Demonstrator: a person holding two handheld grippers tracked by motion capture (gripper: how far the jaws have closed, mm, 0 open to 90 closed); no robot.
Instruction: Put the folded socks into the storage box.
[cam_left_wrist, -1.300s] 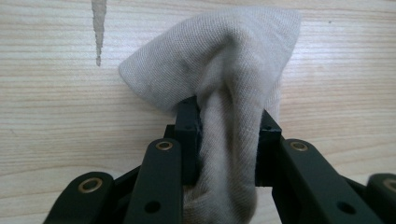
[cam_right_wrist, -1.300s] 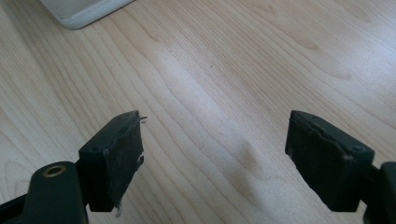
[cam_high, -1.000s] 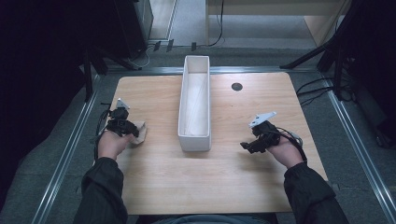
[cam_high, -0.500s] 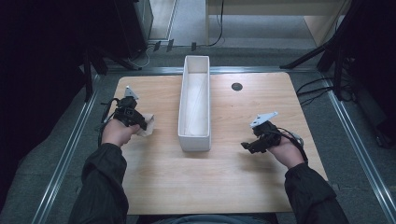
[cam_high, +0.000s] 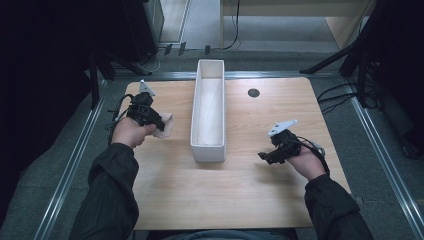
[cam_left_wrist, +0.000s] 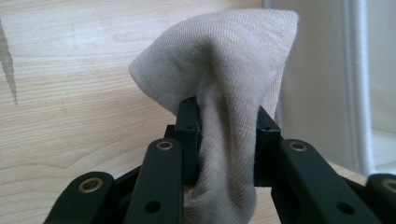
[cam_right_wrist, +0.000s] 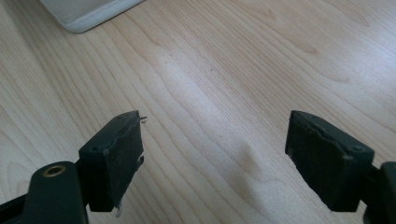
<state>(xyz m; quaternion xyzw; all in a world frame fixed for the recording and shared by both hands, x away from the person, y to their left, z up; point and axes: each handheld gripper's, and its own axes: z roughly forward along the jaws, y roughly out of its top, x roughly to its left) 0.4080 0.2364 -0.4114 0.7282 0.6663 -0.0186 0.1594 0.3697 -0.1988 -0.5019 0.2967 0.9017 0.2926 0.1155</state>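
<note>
A beige cloth (cam_left_wrist: 219, 93) is pinched between the black jaws of my left gripper (cam_left_wrist: 223, 126), which is shut on it. In the high view the left gripper (cam_high: 156, 122) holds the cloth (cam_high: 164, 125) above the wooden table (cam_high: 240, 200), just left of a long white bin (cam_high: 209, 112). The bin's white wall (cam_left_wrist: 327, 84) rises close on the right in the left gripper view. My right gripper (cam_high: 264, 156) hovers low over bare wood to the right of the bin's near end, open with nothing between its jaws (cam_right_wrist: 215, 158).
A small dark round hole (cam_high: 253, 92) sits in the tabletop at the back right. The bin's near corner (cam_right_wrist: 84, 14) shows at the top left of the right gripper view. Metal rails and cables run around the table edges.
My left gripper has lifted and carried the cloth away from me and rightward, closer to the bin. The right gripper has hardly moved.
</note>
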